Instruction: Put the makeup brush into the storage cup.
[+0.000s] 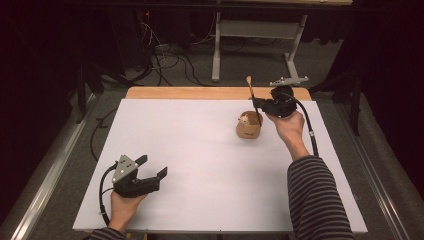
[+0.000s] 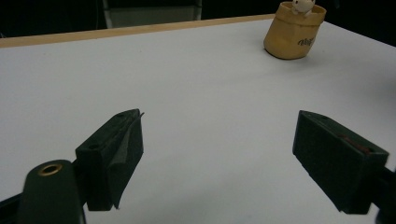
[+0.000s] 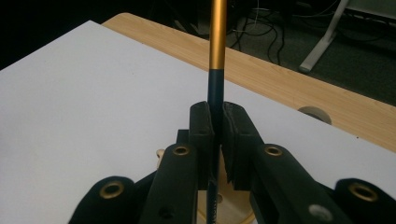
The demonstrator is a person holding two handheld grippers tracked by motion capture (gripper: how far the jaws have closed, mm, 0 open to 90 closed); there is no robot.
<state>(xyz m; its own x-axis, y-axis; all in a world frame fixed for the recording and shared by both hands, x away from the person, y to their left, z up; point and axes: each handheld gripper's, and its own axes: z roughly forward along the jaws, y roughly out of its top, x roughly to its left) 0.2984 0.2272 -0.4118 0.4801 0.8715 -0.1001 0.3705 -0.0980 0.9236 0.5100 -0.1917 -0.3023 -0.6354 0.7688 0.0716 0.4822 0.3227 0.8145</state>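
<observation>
A small tan pouch-like cup (image 1: 248,126) with a little white figure in it stands on the white table top (image 1: 200,165) at the back right; the left gripper view has the cup (image 2: 293,33) at its upper right. My right gripper (image 1: 256,103) hovers just above the cup, shut on a thin brush (image 1: 251,95) with a gold upper shaft and dark lower shaft that stands upright. In the right gripper view the brush (image 3: 216,56) rises between the closed pads. My left gripper (image 1: 151,166) rests near the front left of the table, open and empty (image 2: 217,158).
A wooden strip (image 1: 200,93) edges the table's far side. Beyond it stand a white metal frame (image 1: 260,40) and loose cables (image 1: 170,60) on the floor. A grey three-cornered plate (image 1: 289,80) sits behind the right gripper.
</observation>
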